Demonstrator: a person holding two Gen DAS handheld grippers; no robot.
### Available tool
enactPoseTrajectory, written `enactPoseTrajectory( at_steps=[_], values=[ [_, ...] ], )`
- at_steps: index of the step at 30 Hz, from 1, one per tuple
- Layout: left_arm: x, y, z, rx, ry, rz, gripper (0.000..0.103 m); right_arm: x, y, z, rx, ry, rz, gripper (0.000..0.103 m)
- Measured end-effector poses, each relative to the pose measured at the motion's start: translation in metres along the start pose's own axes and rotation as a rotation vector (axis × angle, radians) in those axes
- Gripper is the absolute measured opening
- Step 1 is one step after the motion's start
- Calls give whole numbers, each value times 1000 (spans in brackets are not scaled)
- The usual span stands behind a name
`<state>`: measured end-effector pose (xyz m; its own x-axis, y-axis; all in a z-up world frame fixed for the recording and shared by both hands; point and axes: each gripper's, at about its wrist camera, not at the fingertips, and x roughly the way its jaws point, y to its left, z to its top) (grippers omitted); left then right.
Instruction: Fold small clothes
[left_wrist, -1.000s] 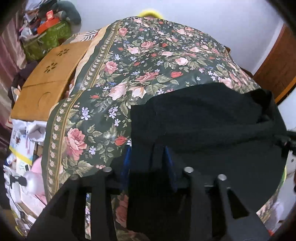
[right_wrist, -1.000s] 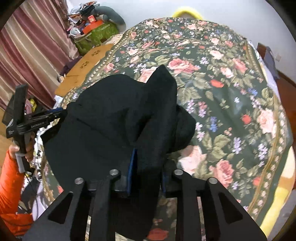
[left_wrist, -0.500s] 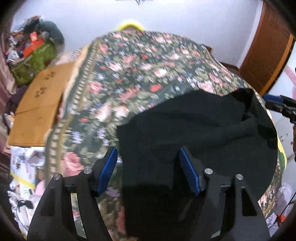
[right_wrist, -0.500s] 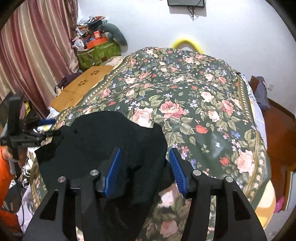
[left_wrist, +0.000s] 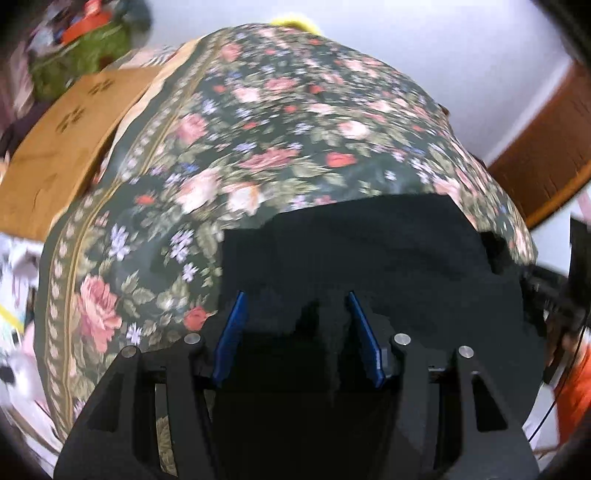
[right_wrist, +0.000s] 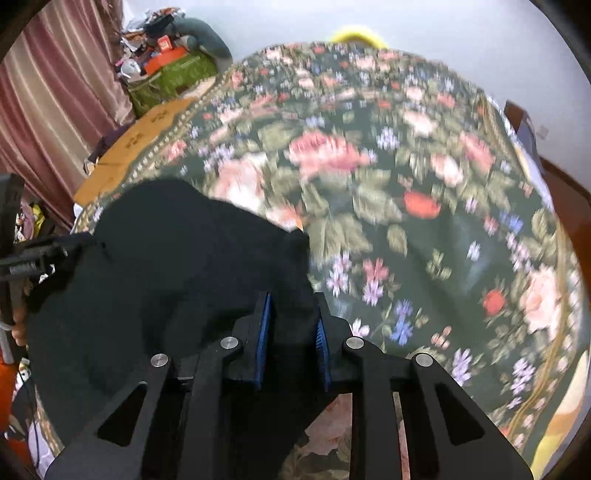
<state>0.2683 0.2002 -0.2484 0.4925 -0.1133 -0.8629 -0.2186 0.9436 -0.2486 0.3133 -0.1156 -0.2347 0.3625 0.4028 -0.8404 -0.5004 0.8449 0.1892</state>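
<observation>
A black garment (left_wrist: 369, 258) lies on the floral bedspread (left_wrist: 280, 122) near its front edge. In the left wrist view my left gripper (left_wrist: 295, 302) has its blue pads apart, with the garment's near edge between them. In the right wrist view the same garment (right_wrist: 166, 266) fills the lower left, and my right gripper (right_wrist: 291, 302) has its pads narrowly apart around the garment's right edge; whether they pinch it is unclear. The left gripper (right_wrist: 26, 254) shows at the far left of that view.
A wooden board (left_wrist: 62, 136) lies beside the bed on the left. A green bag with clutter (right_wrist: 170, 77) stands at the back left by a pink curtain (right_wrist: 48, 96). A yellow ring (right_wrist: 356, 35) sits at the bed's far end. A wooden door (left_wrist: 546, 155) is on the right.
Both grippers let go of the garment and opened half a second ago. Now both are lower and closer over its near edge, and the right pads have narrowed.
</observation>
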Motion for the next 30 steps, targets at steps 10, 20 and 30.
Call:
enactPoseTrajectory(
  at_steps=[10,20,30],
  values=[
    [-57,10,4,0,-100,104,57,-84,32,5,-108,-153,-16,30],
    [-66,-52,-19,195,-81,-14,64,-75,95,7,-159,-113,133,76],
    [-23,-60,-44,292,-14,69,80,-19,79,-18,-138,45,145,76]
  ],
)
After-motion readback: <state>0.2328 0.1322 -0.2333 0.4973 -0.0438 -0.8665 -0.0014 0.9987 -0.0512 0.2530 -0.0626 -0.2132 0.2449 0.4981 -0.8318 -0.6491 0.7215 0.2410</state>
